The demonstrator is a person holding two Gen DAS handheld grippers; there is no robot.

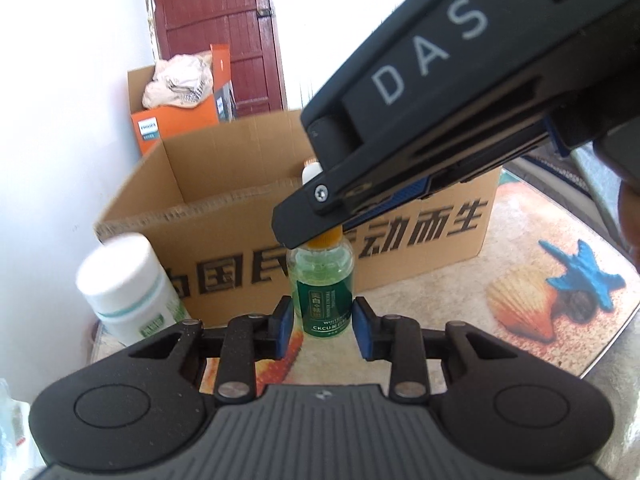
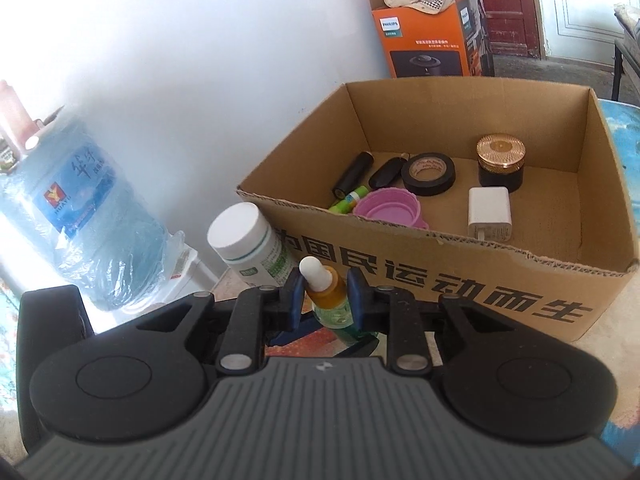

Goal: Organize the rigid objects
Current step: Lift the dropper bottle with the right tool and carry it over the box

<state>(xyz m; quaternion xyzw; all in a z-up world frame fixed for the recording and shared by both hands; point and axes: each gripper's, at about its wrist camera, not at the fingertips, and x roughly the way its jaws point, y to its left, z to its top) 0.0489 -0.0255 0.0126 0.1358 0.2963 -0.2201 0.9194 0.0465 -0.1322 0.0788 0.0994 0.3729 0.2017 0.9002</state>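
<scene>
A small green dropper bottle (image 1: 324,284) with an orange collar and white bulb stands on the mat in front of the cardboard box (image 1: 420,256). My left gripper (image 1: 322,326) is open, its blue pads on either side of the bottle's base with small gaps. My right gripper (image 2: 324,292) comes from above and its pads close on the bottle's orange collar (image 2: 325,292); its black body (image 1: 460,92) fills the upper right of the left wrist view. The box (image 2: 440,280) holds a tape roll (image 2: 429,174), a jar (image 2: 501,160), a white charger (image 2: 490,214) and a pink cup (image 2: 386,206).
A white pill bottle (image 1: 128,284) stands left of the dropper bottle, also in the right wrist view (image 2: 250,240). A blue water jug (image 2: 80,208) stands at the far left. An orange Philips box (image 2: 424,28) stands behind the cardboard box. The mat (image 1: 540,300) shows shell prints.
</scene>
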